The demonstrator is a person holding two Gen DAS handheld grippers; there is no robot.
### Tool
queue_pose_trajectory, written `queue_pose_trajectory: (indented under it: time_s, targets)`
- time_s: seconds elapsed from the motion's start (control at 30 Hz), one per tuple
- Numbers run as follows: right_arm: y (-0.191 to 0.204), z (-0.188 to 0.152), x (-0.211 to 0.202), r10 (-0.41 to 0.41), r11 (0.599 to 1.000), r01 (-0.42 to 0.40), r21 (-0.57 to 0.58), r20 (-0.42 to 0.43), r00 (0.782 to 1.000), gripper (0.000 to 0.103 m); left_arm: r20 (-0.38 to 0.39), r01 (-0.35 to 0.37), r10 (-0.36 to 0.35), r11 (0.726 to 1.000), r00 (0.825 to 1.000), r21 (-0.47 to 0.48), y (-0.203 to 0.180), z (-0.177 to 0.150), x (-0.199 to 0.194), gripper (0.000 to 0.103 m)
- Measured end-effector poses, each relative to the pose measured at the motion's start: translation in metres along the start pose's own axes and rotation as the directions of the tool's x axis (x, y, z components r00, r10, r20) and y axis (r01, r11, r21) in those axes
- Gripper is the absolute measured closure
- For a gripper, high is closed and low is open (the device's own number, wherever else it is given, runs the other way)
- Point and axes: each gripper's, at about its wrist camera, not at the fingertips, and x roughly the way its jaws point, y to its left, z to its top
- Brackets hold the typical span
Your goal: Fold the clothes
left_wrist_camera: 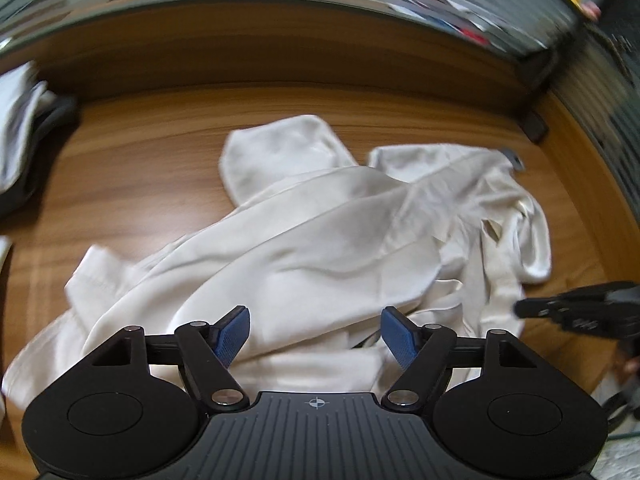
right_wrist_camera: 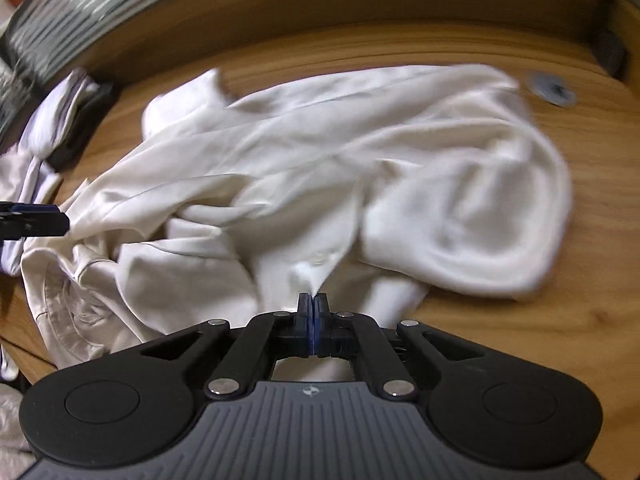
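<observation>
In the left wrist view, the left tool (left_wrist_camera: 315,334) hangs over the lower middle of the frame with its blue pads (left_wrist_camera: 233,336) standing wide apart and nothing between them; it grips nothing, and sits poised above a fold of the white garment (left_wrist_camera: 320,240), probably to choose a fresh hold on the near hem. The garment lies crumpled across the centre of the wooden bench (left_wrist_camera: 140,152), one sleeve end reaching toward the upper middle and a bunched collar part at the right. The right tool (left_wrist_camera: 580,312) enters from the right edge, at the cloth's right border. Bare wood runs along the top and upper left, room enough to spread the cloth; a pile of other clothes (left_wrist_camera: 24,120) crowds the left edge. In the right wrist view, the right tool (right_wrist_camera: 313,304) is closed tight at the lower middle, its tips pinching a small peak of the white garment (right_wrist_camera: 320,160), likely to anchor or lift that edge for straightening. The cloth fills the centre, a rounded sleeve bulging at the right. The left tool (right_wrist_camera: 36,220) shows at the left edge, by the cloth's edge. Open bench (right_wrist_camera: 580,280) lies right and above, with a small grey disc (right_wrist_camera: 552,90) at the upper right; the other clothes (right_wrist_camera: 60,112) sit upper left.
</observation>
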Motion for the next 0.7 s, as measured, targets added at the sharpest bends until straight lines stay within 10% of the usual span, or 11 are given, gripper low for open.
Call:
queue_pose_trajectory:
  time_s: [0.37,0.43,0.5,0.7]
  targets:
    - [-0.086,-0.068,-0.062,-0.261,0.948,0.258,0.189,-0.005,0.965,0.101,-0.098,0.049,-0.031,0.983,0.995,0.178,-0.036,0.001,0.044,0.03]
    - [-0.088,-0.071,-0.069,-0.257,0.945,0.248,0.216,0.016,0.966,0.1,-0.093,0.038,-0.02,0.979,0.995,0.199,-0.038,0.0,0.048,0.044]
    - [-0.083,-0.069,-0.075,-0.251,0.945,0.236,0.225,0.042,0.967,0.097,-0.094,0.038,-0.019,0.977,0.995,0.21,-0.04,0.001,0.05,0.084]
    - [-0.048,-0.043,-0.083,-0.123,0.987,0.109,0.118,0.12,0.985,0.093,0.0,0.037,-0.038,0.991,0.999,0.128,-0.029,0.011,0.034,0.1]
